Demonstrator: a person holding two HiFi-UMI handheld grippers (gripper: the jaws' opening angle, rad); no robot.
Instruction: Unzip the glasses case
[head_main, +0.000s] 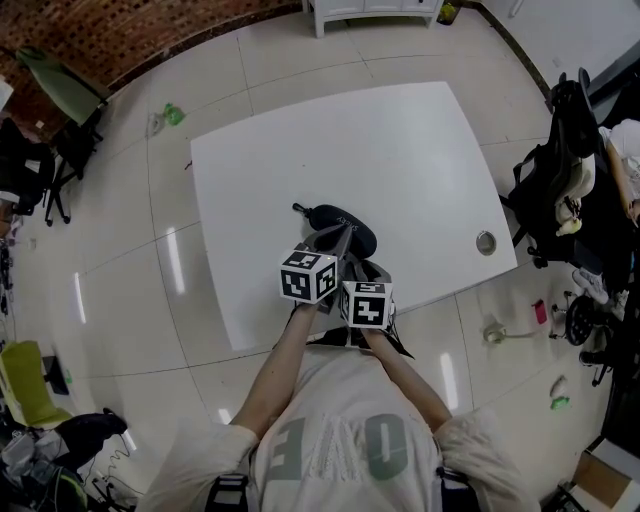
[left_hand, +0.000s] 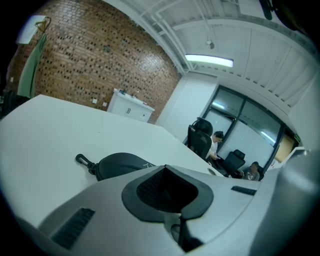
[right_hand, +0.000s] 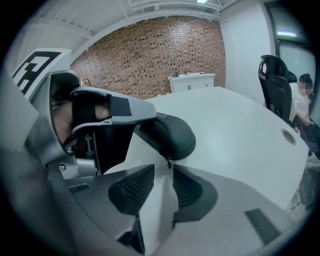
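Judging the glasses case (right_hand: 172, 134) light and slidy, I'd pinch its zipper pull (right_hand: 170, 163) with my parted, empty right fingers (right_hand: 132, 190), left fingers (left_hand: 165, 190) closed on nothing.

Bare left forearm (head_main: 278, 365) and right forearm (head_main: 405, 378) extended side by side, grey plastic left gripper (left_hand: 165, 171) jaws together, grey plastic right gripper (right_hand: 161, 170) jaws apart

A white table (head_main: 400, 150) with rounded corners stands on a glossy tiled floor (head_main: 130, 300). A black glasses case (head_main: 345, 222) lies flat on it, close to the near edge. A round metal grommet (head_main: 486, 242) sits near the right corner.
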